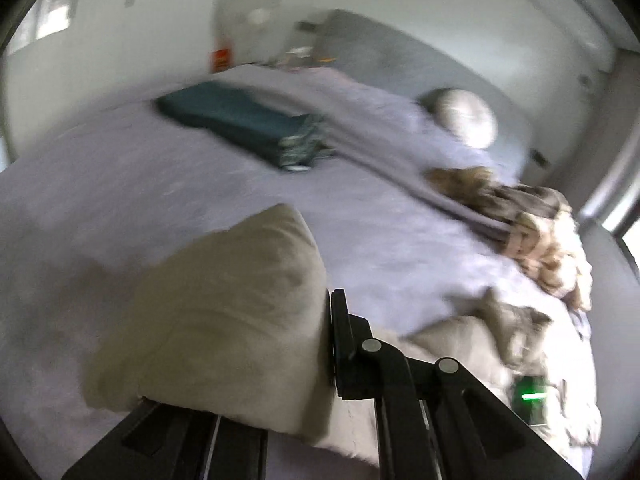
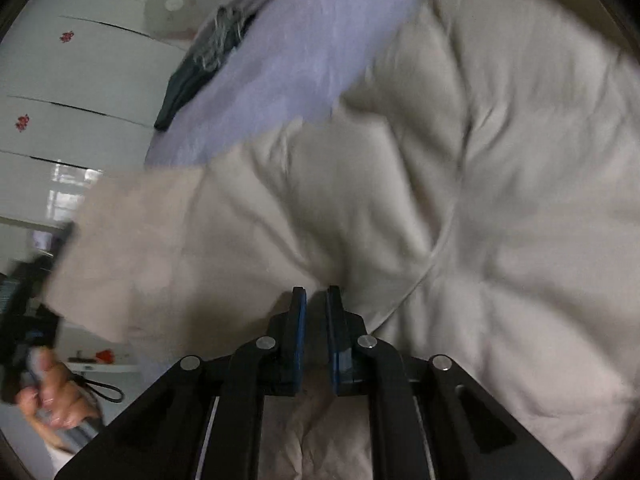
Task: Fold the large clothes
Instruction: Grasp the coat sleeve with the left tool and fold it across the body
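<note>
Coat (image 2: pixel 460 200), beige and padded, is spread on the bed (image 1: pixel 120 184); its cloth is pinched by both the left hand-held gripper (image 1: pixel 326 344) and the right hand-held gripper (image 2: pixel 317 300).

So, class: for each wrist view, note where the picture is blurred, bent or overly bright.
Left wrist view: motion blur smears the bed and folded dark cloth; the fisheye bows the bed edge; the window glares white. Right wrist view: the beige coat is streaked with blur, the black fingers stay sharp, and corners fall dark.
</note>
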Action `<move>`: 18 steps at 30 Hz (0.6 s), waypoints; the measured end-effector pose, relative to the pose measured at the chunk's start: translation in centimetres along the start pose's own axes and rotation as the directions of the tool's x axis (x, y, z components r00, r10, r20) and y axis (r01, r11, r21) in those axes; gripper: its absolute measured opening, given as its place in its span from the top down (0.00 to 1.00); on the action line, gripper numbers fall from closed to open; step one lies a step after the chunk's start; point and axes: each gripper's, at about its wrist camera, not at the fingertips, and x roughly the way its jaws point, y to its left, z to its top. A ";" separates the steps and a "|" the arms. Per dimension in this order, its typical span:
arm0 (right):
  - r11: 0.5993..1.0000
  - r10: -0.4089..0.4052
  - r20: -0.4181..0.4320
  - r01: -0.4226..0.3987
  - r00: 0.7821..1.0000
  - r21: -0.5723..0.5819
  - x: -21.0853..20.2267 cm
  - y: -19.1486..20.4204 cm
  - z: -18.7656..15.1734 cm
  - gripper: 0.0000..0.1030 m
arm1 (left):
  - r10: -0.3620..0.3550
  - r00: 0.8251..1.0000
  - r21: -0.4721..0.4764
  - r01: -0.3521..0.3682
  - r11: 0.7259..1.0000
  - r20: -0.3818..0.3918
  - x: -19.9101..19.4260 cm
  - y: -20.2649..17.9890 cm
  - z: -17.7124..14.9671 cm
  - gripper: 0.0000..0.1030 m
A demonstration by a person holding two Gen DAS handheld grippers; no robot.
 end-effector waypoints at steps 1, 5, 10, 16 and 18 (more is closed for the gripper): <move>1.000 -0.009 -0.010 0.009 1.000 0.006 1.0 -0.3 -0.2 0.90 | -0.039 0.999 0.014 0.039 0.999 -0.011 0.1 -1.1 0.1 0.90; 1.000 -0.017 -0.027 0.017 0.999 0.020 2.5 -0.8 -0.4 0.93 | -0.182 0.981 0.089 0.187 0.978 -0.064 1.4 -7.7 -0.4 0.90; 0.998 0.032 -0.001 -0.032 0.999 0.050 -2.1 -2.2 -1.0 0.93 | -0.292 0.943 0.178 0.318 0.931 -0.159 3.5 -16.8 -2.8 0.90; 0.985 -0.165 0.166 0.156 0.972 0.068 -11.8 -7.0 -2.4 0.92 | -0.249 0.923 0.388 0.354 0.851 -0.295 7.7 -27.4 -10.4 0.89; 0.969 -0.242 0.198 0.226 0.950 0.101 -14.6 -9.3 -3.0 0.92 | -0.183 0.919 0.437 0.333 0.835 -0.349 9.8 -29.4 -13.9 0.89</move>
